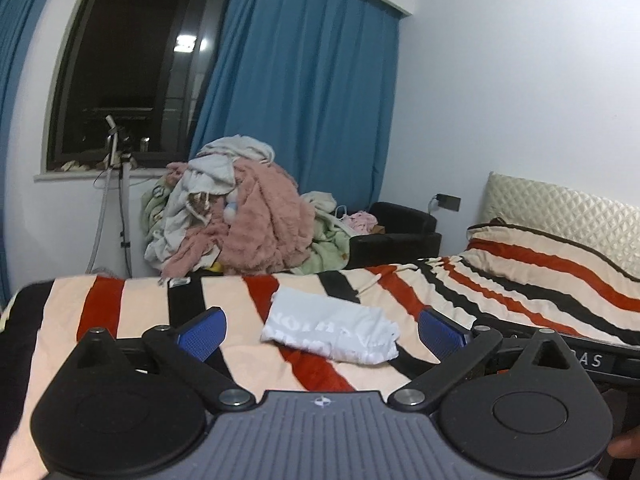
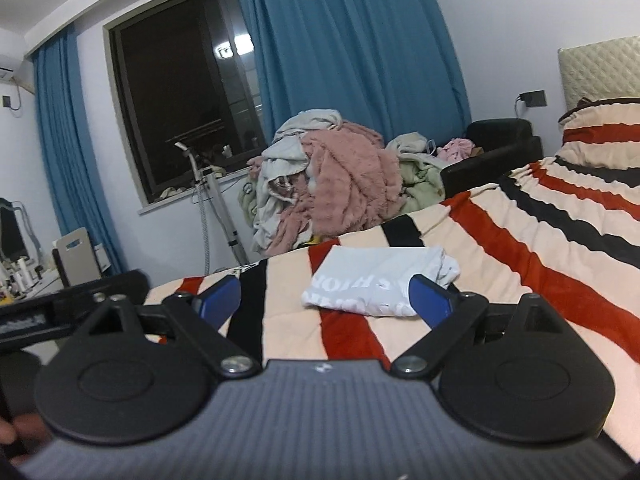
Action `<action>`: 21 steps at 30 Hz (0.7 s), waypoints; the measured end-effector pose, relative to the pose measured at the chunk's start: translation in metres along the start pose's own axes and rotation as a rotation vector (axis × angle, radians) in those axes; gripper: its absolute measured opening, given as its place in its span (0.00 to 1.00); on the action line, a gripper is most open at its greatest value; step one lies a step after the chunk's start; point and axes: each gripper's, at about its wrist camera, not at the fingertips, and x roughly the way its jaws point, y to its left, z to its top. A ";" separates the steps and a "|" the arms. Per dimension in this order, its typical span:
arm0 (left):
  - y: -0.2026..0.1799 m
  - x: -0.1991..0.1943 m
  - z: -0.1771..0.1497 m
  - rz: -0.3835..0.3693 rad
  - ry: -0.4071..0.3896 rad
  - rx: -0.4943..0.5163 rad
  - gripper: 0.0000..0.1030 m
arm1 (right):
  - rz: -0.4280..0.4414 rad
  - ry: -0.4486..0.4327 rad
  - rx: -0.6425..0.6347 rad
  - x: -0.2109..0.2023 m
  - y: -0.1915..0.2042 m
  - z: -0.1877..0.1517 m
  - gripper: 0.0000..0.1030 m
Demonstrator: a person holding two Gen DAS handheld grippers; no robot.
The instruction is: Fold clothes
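We take the bed as our landmark: striped cream, red and black blanket across it, pillow in the same stripes at its head end, quilted headboard behind that. Past the bed's far edge we see blue curtains flanking a dark window, and below them a big heap of unfolded laundry, pink fleece and pale grey pieces, piled higher than the mattress. Just beside the heap, toward the head end, a black armchair with more clothes on it. At the bed's foot end, a white stand with a hose. On the bed, near its far edge and around the middle of the visible stretch, lies the folded white T-shirt, flat, grey lettering showing through reversed, long axis roughly along the bed's far edge, its rumpled bunched end toward the pillow. Nothing lies between it and the tongs. Left gripper hovers over the blanket, blue pads spread wide, empty. Right gripper likewise spread, empty, its right pad overlapping the shirt's near corner in view; contact we cannot tell.
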 end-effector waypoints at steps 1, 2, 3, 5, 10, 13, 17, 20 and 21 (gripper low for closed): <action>0.002 -0.001 -0.005 0.005 0.003 -0.003 1.00 | -0.005 -0.005 -0.002 0.003 -0.001 -0.004 0.90; 0.005 -0.002 -0.010 0.010 0.005 -0.006 1.00 | -0.008 -0.009 -0.006 0.006 -0.002 -0.009 0.90; 0.007 -0.003 -0.014 0.015 0.008 -0.009 1.00 | -0.011 -0.009 -0.009 0.008 -0.001 -0.012 0.90; 0.011 -0.003 -0.022 0.023 0.013 -0.010 1.00 | -0.017 -0.010 -0.015 0.013 -0.001 -0.020 0.90; 0.013 0.006 -0.032 0.034 0.028 0.015 1.00 | -0.043 -0.012 -0.067 0.019 0.003 -0.036 0.90; 0.013 0.011 -0.037 0.042 0.039 0.032 1.00 | -0.062 0.003 -0.091 0.021 0.006 -0.042 0.90; 0.014 0.017 -0.044 0.062 0.053 0.024 1.00 | -0.080 0.008 -0.114 0.023 0.009 -0.047 0.90; 0.018 0.024 -0.048 0.074 0.078 -0.010 1.00 | -0.082 0.021 -0.111 0.026 0.007 -0.048 0.90; 0.019 0.026 -0.049 0.079 0.085 -0.015 1.00 | -0.083 0.030 -0.105 0.027 0.006 -0.048 0.90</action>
